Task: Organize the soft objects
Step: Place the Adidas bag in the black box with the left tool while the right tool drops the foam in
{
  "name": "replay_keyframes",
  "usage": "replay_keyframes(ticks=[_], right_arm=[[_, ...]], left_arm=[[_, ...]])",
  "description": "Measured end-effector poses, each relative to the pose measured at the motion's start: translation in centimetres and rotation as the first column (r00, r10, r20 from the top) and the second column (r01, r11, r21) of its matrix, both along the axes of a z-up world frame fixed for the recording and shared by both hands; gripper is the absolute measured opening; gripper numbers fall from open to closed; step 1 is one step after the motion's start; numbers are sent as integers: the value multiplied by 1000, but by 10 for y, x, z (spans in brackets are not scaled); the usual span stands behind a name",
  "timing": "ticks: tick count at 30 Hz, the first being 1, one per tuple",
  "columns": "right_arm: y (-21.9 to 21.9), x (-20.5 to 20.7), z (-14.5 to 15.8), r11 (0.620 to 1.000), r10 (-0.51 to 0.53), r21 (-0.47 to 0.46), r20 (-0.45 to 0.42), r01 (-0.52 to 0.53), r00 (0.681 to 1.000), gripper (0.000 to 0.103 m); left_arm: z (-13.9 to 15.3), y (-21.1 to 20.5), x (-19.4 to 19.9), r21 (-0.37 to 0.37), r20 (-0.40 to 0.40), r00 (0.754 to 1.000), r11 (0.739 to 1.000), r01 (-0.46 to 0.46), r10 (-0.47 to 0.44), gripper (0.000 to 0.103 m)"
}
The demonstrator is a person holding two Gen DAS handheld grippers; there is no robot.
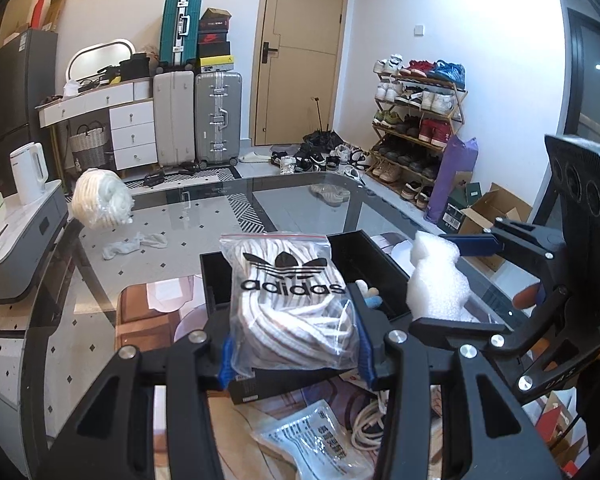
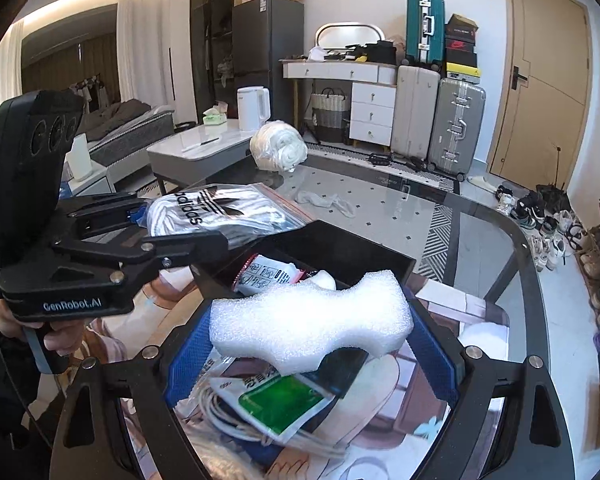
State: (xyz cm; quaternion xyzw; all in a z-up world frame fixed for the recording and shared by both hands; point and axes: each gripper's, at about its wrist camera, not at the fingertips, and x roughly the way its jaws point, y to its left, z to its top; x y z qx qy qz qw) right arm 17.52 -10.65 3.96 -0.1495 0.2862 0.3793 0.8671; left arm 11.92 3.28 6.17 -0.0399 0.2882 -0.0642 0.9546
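1. The left gripper [image 1: 294,354] is clamped on a clear zip bag [image 1: 288,300] of striped white cloth with a black logo; its blue pads press the bag's two sides.
2. The right gripper [image 2: 312,344] has its jaws set wide and closed on a white foam block [image 2: 312,320], which fills the span between the blue pads.
3. In the left wrist view the foam block sits at 3 o'clock from the bag, near it.
4. A black box [image 2: 340,252] stands on the glass table [image 1: 204,216] just past both loads, at 12 o'clock from the foam. Inside it lies a small printed packet [image 2: 266,278].
5. Under the glass, at 6 o'clock from the foam, lie a green packet [image 2: 276,400] and white cords [image 2: 228,416].
6. Farther on the table, at 11 o'clock from the bag, lies a crumpled white cloth [image 1: 134,244], and beyond it a large white bundle [image 1: 100,198] near the far edge.
7. Suitcases [image 1: 218,120] and a shoe rack [image 1: 416,120] stand against the far wall.
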Motion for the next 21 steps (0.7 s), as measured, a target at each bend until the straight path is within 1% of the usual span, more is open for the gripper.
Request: replay_keyframes(ticks=[3,12,17,21], right_arm=[[6,10,-2,1000,10,-14,2,-10,1000,92],[25,37,-14,997,33,-69,8,-32,999,92],[32,49,-20,994,48,-97,14,-47,999,92],[36,57,-25,989,81,-127,21,-77,997,92]], left_arm=[[-6,4,8,-30,-8,1000,999,15,-15,45],[-17,4,27,-7,-24,1000,1000,1,-1,45],[-21,5,34,10,-32,999,1000,11,-11,45],[-25,3,39,14,-40,999,1000,28,-28,45]])
